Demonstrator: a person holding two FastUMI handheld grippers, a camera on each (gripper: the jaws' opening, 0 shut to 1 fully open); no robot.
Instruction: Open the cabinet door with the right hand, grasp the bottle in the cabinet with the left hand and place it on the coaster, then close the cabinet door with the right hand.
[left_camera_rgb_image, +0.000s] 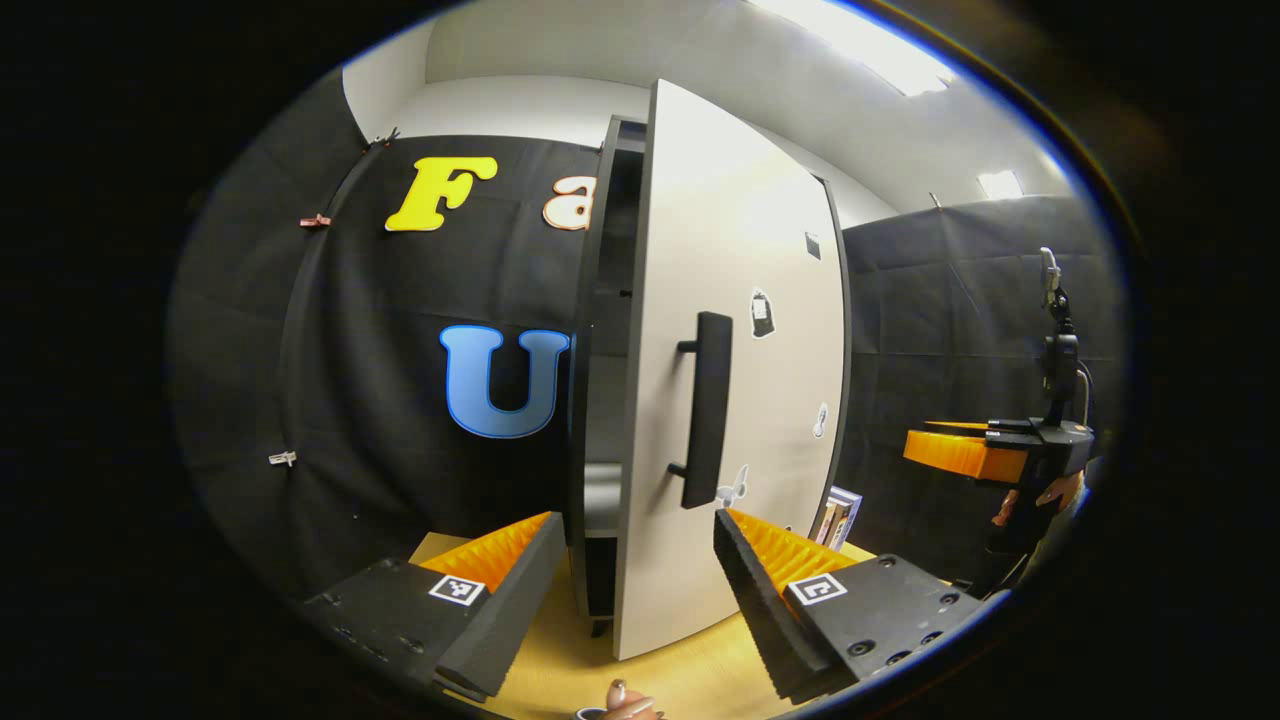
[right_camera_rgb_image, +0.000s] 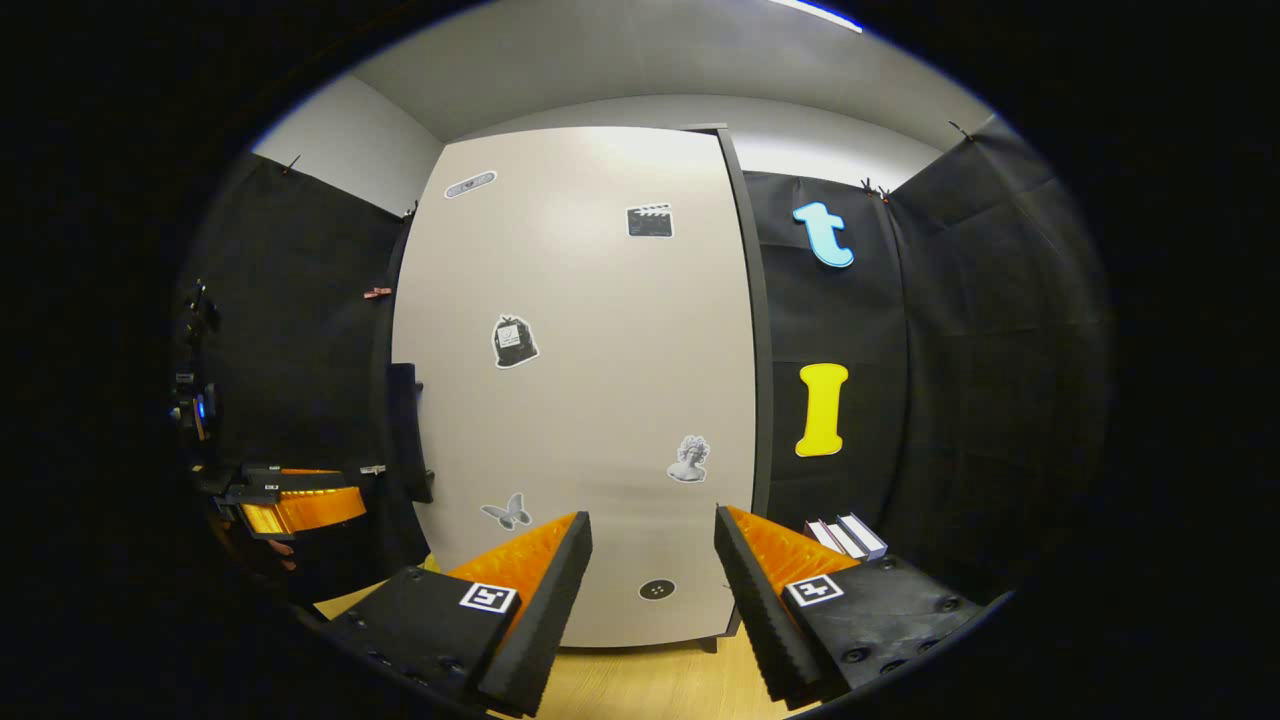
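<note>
Cabinet door ajar; L gripper & R gripper both agape, holding nothing

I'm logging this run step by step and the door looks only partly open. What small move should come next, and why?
Probably the right gripper should swing the pale cabinet door wider by its black bar handle. The door stands only ajar, showing a narrow strip of dark interior; both grippers are open and empty, and the left gripper faces the door's edge.
</note>
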